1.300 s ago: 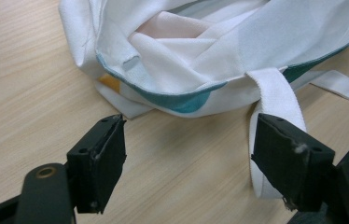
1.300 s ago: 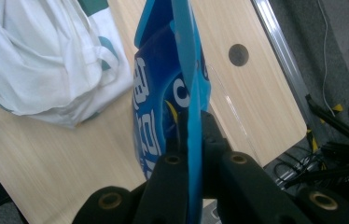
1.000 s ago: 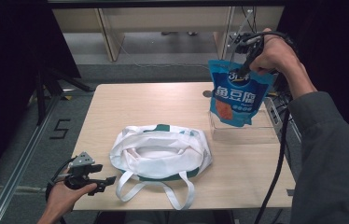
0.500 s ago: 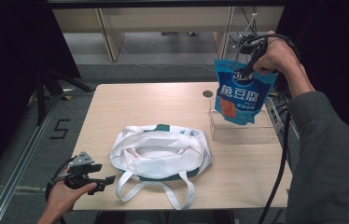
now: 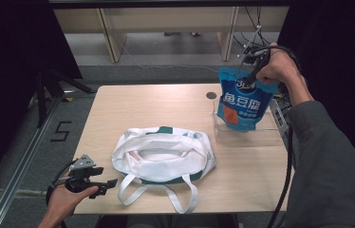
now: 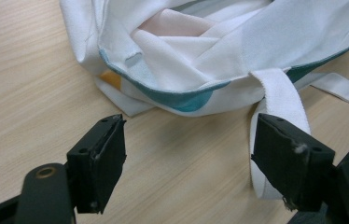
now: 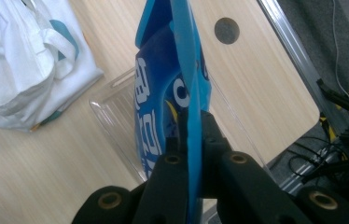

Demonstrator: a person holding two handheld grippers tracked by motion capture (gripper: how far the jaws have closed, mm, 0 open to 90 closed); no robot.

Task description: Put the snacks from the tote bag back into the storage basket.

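Observation:
A blue snack pouch (image 5: 243, 102) hangs in the air over a clear plastic tray (image 5: 266, 135) at the table's right side. My right gripper (image 5: 252, 71) is shut on the pouch's top edge; in the right gripper view the jaws pinch the thin blue seal (image 7: 192, 126). A white tote bag with green trim (image 5: 163, 154) lies open-mouthed in the middle of the table, its straps (image 5: 185, 197) trailing toward the front edge. My left gripper (image 5: 107, 185) stands open at the front left, just short of the bag; a white strap (image 6: 277, 93) lies by its right jaw.
The wooden table (image 5: 133, 107) has a round cable hole (image 5: 211, 95) near the back right. A metal rail (image 5: 21, 161) runs along the floor on the left. Cables and shelving (image 5: 166, 21) sit beyond the far edge.
The right gripper has carried the blue pouch slightly higher and to the right above the clear tray. The left gripper and the bag have stayed put.

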